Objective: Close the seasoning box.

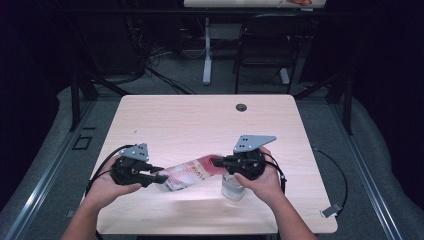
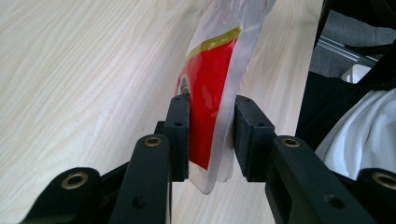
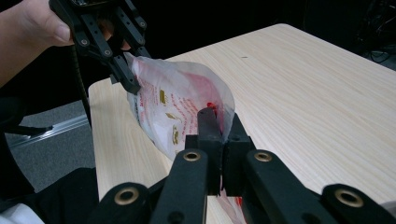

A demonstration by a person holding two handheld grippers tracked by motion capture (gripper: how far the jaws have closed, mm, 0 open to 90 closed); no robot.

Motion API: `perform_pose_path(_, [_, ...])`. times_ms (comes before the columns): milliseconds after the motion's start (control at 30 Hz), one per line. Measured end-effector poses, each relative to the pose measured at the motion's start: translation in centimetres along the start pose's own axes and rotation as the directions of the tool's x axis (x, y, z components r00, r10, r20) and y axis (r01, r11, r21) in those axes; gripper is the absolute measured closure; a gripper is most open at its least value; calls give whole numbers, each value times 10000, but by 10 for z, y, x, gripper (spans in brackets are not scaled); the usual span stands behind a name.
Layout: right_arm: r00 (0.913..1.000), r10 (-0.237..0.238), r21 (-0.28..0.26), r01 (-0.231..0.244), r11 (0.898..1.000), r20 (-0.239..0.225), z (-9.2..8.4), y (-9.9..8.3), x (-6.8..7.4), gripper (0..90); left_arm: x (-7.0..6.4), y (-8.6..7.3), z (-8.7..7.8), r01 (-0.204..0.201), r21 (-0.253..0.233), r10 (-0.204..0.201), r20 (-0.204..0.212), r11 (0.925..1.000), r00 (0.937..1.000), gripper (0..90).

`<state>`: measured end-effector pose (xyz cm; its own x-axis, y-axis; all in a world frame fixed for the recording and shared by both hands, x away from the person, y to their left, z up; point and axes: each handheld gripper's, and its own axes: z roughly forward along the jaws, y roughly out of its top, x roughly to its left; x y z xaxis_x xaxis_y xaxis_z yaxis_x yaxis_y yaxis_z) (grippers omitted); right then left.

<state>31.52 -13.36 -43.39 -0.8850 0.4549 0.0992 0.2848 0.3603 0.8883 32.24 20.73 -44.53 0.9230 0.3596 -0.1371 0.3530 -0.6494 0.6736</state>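
Overhead, a red-and-white plastic bag point(image 1: 189, 173) hangs stretched between the left hand-held gripper point(image 1: 159, 177) at 8 o'clock and the right hand-held gripper point(image 1: 217, 161) at 4 o'clock, above the near half of the table point(image 1: 200, 120); a small clear cup point(image 1: 233, 186) stands under the right hand. In the left gripper view, the jaws sit narrow, pinching the bag's point(image 2: 212, 88) red panel and gold stripe. In the right gripper view, the jaws are nearly together on the bag point(image 3: 180, 112), whose gold print (too small) can't be read.
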Motion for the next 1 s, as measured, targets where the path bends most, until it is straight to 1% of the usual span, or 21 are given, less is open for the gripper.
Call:
perform_pose_path(200, [10000, 77, -154, -76, 9999, 52, -2, -2, 0, 893, -1, 6, -2, -90, 192, 91, -30, 9998, 10000, 698])
perform_pose_path(300, [9999, 143, -263, -144, 9995, -23, -3, -4, -1, 893, -1, 8, -3, -109, 235, 111, -63, 9997, 9999, 699])
perform_pose_path(367, [9997, 216, -342, -218, 9992, -64, -3, -5, -2, 893, -1, 10, -4, -171, 364, 175, -97, 9992, 9998, 699])
perform_pose_path(400, [9998, 197, -335, -198, 9992, -55, -4, -5, -2, 893, -2, 11, -4, -146, 346, 149, -91, 9993, 9998, 699])
perform_pose_path(567, [9997, 239, -385, -241, 9990, -59, -6, -6, -3, 893, -2, 17, -6, -255, 581, 266, -175, 9980, 9995, 701])
perform_pose_path(733, [9995, 304, -440, -309, 9986, -125, -7, -8, -4, 892, -4, 22, -8, -314, 703, 330, -216, 9970, 9992, 702])
perform_pose_path(1000, [9995, 305, -466, -307, 9984, -46, -10, -9, -4, 890, -5, 29, -12, -434, 914, 456, -217, 9949, 9987, 704])
